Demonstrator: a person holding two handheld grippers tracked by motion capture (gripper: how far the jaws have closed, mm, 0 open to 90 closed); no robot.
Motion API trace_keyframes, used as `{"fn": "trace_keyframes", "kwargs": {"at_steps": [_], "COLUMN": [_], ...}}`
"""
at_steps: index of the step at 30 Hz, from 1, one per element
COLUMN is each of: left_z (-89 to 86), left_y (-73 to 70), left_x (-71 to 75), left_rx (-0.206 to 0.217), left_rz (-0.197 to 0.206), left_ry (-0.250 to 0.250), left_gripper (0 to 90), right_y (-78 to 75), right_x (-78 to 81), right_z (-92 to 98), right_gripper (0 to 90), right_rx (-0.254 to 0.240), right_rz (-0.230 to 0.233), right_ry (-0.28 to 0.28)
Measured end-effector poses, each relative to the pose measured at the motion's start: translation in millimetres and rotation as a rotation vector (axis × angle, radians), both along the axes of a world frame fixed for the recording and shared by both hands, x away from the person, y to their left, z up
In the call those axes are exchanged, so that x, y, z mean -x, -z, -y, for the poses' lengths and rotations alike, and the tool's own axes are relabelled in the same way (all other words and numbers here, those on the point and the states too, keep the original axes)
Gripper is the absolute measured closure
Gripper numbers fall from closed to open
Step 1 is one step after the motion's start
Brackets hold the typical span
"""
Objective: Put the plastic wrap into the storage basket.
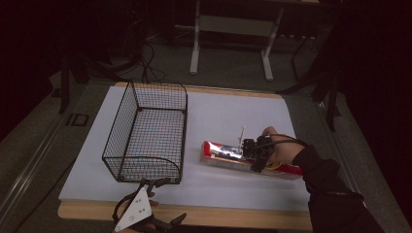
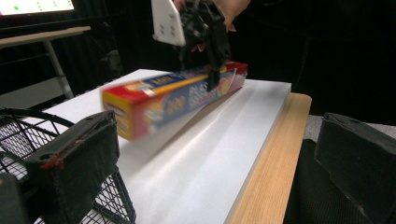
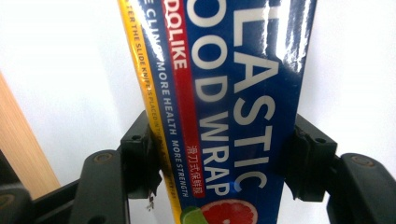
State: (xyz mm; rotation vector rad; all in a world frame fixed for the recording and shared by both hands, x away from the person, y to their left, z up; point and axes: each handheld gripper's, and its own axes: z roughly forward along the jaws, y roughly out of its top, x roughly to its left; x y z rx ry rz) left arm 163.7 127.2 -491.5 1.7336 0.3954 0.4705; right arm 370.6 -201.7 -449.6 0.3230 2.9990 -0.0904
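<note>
Nearest my high camera, at the table's (image 1: 272, 213) front wooden edge, my left hand-held gripper (image 1: 154, 187) rests with its grey three-cornered plate up, jaws spread wide and holding nothing; in its own view the two black jaws stand far apart, one against the wire basket (image 2: 28, 128).

Largest on the white tabletop is that black wire basket (image 1: 148, 131), standing upright on the left half, just beyond my left hand-held gripper.

To its right lies the long plastic wrap box (image 1: 226, 154), flat on the white surface, near the basket but apart from it, its length running left to right across the table.

My right hand-held gripper (image 1: 256, 154) is closed across the box's width toward its right half; in the right gripper view both black pads press the box's (image 3: 233, 93) long sides.
</note>
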Motion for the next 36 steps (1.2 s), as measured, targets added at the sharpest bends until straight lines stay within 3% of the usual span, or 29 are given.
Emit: {"fn": "trace_keyframes", "kwargs": {"at_steps": [5,8,12,14,17,31,36], "left_z": [0.1,-0.1,-0.7,-0.8,-0.3,1.3,0.9], "left_y": [-0.7,-0.9,-0.4,-0.6,-1.1,-1.2,-1.2], "left_x": [0.7,1.1,1.2,1.5,2.5,3.3,3.6], "left_rx": [0.005,0.005,-0.001,-0.001,0.001,0.0,0.003], "left_rz": [0.004,0.003,0.001,0.002,0.008,0.013,0.013], "left_ry": [0.002,0.003,0.002,0.002,0.005,0.009,0.01], "left_gripper": [0.4,0.4,0.4,0.4,0.4,0.4,0.4], "right_y": [-15.5,-23.2,-29.2,-33.3,-41.9,-98.5,-115.2], "right_x": [-11.4,-13.4,-12.4,-14.7,-18.6,-29.2,-30.4], "right_z": [4.0,3.8,-3.4,-6.4,-10.2,-56.4,-77.2], "right_gripper": [38.4,38.4,38.6,38.8,39.1,39.4,39.4], "right_rx": [-0.064,-0.105,-0.124,-0.147,-0.194,-0.352,-0.408], "right_rz": [-0.019,-0.035,-0.038,-0.052,-0.056,0.089,0.108], "right_ry": [0.184,0.265,0.385,0.466,0.534,0.625,0.635]}}
